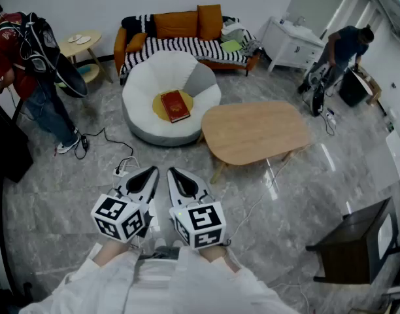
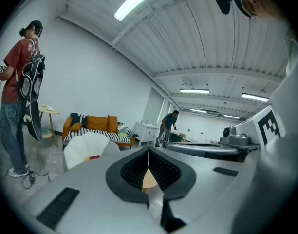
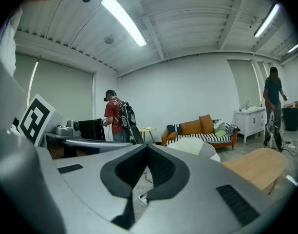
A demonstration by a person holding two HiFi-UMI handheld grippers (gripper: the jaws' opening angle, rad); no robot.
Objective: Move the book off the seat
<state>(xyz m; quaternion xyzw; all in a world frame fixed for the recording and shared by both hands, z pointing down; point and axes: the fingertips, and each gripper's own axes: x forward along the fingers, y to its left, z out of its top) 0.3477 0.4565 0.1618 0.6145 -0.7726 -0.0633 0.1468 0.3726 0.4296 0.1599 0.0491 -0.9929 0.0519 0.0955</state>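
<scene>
A red book (image 1: 174,105) lies flat on a yellow cushion in the middle of a round white seat (image 1: 142,87) on the floor ahead. From the left gripper view the book (image 2: 94,157) is only a thin red strip on the seat (image 2: 83,147). Both grippers are held side by side low in the head view, well short of the seat. My left gripper (image 1: 150,173) is shut with nothing in it, its tips (image 2: 149,151) touching. The jaws of my right gripper (image 1: 173,173) also meet at the tips (image 3: 148,146), and it holds nothing.
An oval wooden table (image 1: 252,133) stands right of the seat. Behind it is an orange sofa (image 1: 187,34) with a striped cover. A person in red (image 1: 23,64) stands at left, another person (image 1: 344,48) at back right. Cables (image 1: 125,167) lie on the floor; a dark cabinet (image 1: 357,247) is at right.
</scene>
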